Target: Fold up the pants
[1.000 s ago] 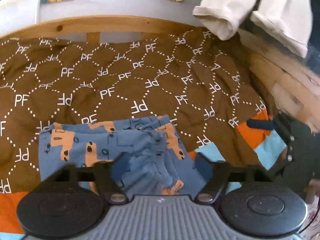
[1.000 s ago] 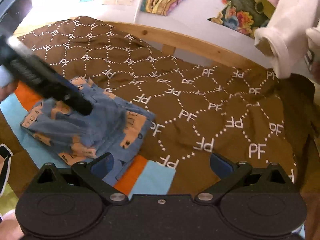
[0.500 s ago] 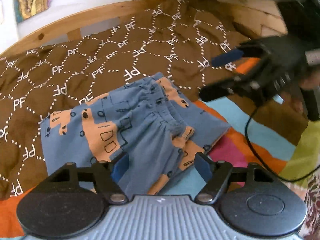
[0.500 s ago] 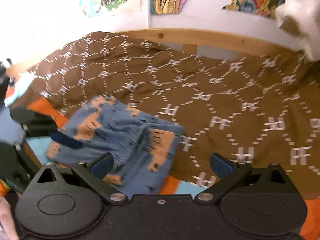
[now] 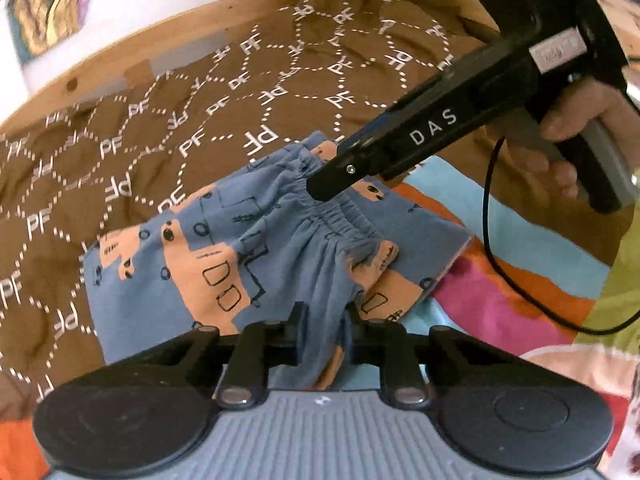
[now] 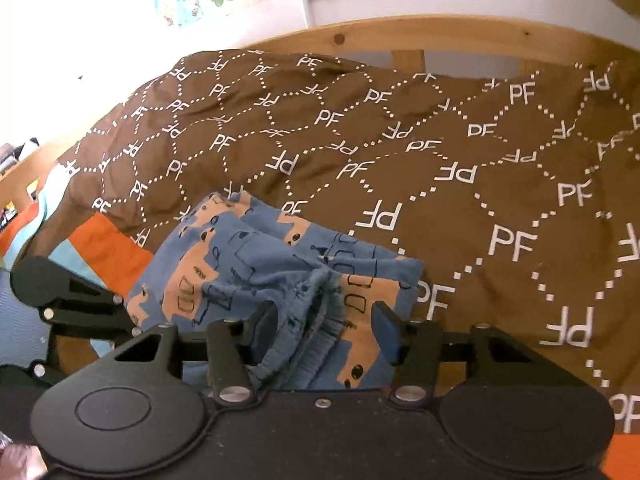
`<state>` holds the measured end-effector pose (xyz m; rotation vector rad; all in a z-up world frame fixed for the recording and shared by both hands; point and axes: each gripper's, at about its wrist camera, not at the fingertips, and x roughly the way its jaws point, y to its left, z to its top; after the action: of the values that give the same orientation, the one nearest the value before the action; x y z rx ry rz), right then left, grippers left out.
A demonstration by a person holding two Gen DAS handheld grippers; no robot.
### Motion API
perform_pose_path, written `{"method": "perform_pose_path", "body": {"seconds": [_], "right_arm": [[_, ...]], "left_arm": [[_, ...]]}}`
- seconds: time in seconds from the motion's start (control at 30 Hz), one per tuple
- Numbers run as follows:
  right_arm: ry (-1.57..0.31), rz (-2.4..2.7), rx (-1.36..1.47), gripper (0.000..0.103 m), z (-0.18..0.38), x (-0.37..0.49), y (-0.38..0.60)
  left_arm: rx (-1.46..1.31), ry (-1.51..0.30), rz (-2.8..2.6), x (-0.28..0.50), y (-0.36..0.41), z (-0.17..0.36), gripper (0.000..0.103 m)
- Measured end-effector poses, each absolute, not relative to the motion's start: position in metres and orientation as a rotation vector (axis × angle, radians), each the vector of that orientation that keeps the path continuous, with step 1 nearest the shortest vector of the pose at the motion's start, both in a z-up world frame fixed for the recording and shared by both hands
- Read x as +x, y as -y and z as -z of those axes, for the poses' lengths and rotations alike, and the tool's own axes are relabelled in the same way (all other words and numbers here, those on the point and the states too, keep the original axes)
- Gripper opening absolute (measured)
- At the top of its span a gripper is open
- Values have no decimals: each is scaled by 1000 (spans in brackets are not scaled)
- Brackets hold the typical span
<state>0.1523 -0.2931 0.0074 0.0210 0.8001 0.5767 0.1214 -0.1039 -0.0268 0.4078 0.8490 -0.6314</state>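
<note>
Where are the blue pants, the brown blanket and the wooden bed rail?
blue pants [image 5: 160,280]: left wrist view, flat printed fabric.
brown blanket [image 6: 460,128]: right wrist view, open patterned area.
wooden bed rail [image 6: 400,34]: right wrist view, top bar.

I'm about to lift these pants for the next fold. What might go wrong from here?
1. The left hand-held gripper has just closed on only a narrow bunch of the pants, so that fabric may slip out.
2. The right hand-held gripper has been closing around the waistband but still looks short of pinching it; lifting now could raise one side only.
3. The pants lie on the rumpled brown blanket, which could snag.
</note>
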Motion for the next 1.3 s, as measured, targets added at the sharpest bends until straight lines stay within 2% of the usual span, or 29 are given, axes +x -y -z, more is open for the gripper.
{"method": "perform_pose_path", "body": {"seconds": [0.1, 0.17, 0.23, 0.3, 0.33, 0.4, 0.57, 0.8, 0.83, 1.03, 1.1, 1.13, 1.2, 1.27, 1.3], "right_arm": [[-818, -581, 69, 55, -5, 160, 294], [-830, -581, 84, 51, -4, 162, 292], [-836, -580, 80, 35, -3, 162, 290], [-830, -578, 62, 29, -4, 160, 286], [-824, -577, 50, 21, -5, 158, 285], [-817, -580, 46, 13, -7, 155, 286], [-800, -571, 78, 9, -20, 147, 293], [-775, -532, 75, 9, -45, 138, 309], [-775, -521, 62, 6, -46, 137, 311], [-829, -461, 66, 8, -30, 138, 328], [-845, -464, 97, 21, -25, 136, 330], [-847, -474, 110, 24, -24, 135, 329], [-848, -488, 127, 33, -22, 135, 327], [-849, -496, 128, 41, -21, 138, 323], [-849, -502, 126, 45, -20, 142, 320]], "left_arm": [[338, -879, 637, 128, 95, 25, 18], [301, -892, 639, 130, 90, 23, 18], [286, -893, 642, 131, 87, 21, 17], [286, -887, 648, 130, 86, 19, 15], [289, -882, 652, 129, 86, 17, 15], [292, -875, 658, 126, 85, 14, 13], [263, -853, 687, 122, 80, -3, 11], [222, -811, 781, 115, 91, -25, 9], [227, -812, 793, 114, 95, -24, 9], [297, -824, 798, 113, 115, -1, 9], [284, -825, 785, 113, 111, -1, 12], [282, -821, 773, 113, 108, 0, 15], [299, -819, 757, 113, 106, 3, 28], [320, -818, 742, 112, 104, 8, 32], [330, -822, 737, 113, 105, 11, 37]]}}
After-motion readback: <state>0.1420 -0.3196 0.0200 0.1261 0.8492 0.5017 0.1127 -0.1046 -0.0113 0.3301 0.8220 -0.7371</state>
